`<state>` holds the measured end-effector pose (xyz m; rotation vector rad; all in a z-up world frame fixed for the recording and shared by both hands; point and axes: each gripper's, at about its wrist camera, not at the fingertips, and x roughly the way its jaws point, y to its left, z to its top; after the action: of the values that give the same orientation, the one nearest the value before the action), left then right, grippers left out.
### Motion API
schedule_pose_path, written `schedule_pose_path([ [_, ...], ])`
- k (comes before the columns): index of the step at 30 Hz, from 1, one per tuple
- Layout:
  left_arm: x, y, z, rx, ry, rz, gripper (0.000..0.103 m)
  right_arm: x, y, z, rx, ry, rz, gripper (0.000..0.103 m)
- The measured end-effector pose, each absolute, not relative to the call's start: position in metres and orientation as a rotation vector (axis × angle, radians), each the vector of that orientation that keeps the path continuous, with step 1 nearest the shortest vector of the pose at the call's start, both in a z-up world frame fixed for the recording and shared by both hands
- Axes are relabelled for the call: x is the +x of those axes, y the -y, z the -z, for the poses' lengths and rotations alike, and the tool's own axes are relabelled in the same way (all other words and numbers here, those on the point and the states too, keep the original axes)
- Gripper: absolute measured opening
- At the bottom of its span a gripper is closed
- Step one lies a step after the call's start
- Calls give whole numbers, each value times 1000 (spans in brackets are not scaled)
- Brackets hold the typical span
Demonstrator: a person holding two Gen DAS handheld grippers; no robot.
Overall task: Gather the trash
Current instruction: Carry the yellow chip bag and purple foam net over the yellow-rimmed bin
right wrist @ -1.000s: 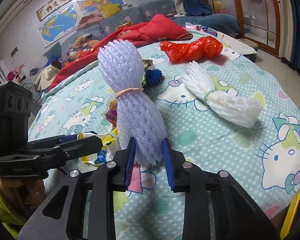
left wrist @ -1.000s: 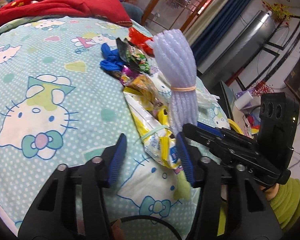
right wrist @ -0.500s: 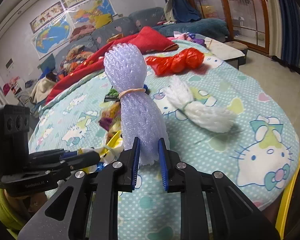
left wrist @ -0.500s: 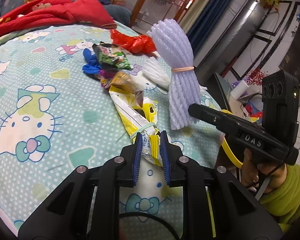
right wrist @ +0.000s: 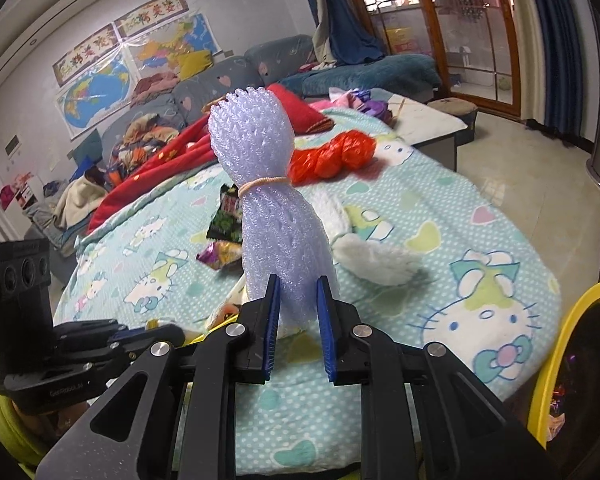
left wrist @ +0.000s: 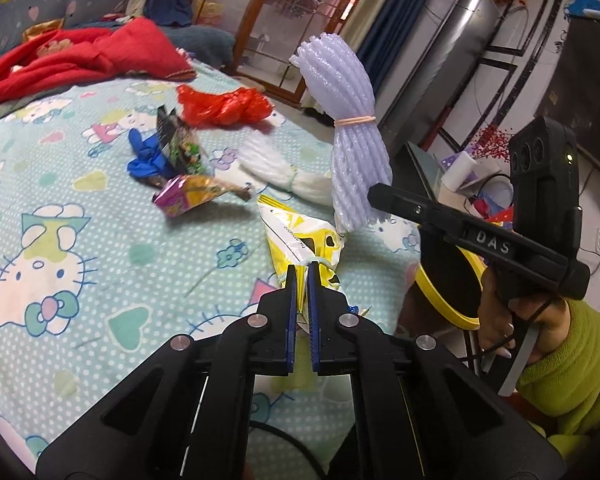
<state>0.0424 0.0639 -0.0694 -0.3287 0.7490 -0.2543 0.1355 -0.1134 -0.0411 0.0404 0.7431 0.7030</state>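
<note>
Trash is in both claws over the bed (left wrist: 80,240): left gripper (left wrist: 302,280) clamps the yellow wrapper (left wrist: 300,240), right gripper (right wrist: 298,300) clamps the foam net (right wrist: 276,208). Thin wrapper edge could slip out short of the yellow bin (right wrist: 556,360).

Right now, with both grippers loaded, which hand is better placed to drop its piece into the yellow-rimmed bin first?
Right, probably. The right gripper holds the purple foam net clear above the bed, beside the yellow-rimmed bin. The left gripper pinches the yellow wrapper farther from it.
</note>
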Motion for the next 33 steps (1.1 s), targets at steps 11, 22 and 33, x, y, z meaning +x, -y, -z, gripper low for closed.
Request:
schedule_pose_path([
  [11, 43, -44, 48, -273, -681, 264, 2, 138, 145, 16, 91, -672, -647, 18],
  [22, 49, -24, 31, -243, -635, 278, 2, 134, 181, 8, 116, -623, -558, 18],
  [33, 58, 7, 20, -212, -600, 342, 2, 133, 221, 9, 164, -591, -445, 18],
])
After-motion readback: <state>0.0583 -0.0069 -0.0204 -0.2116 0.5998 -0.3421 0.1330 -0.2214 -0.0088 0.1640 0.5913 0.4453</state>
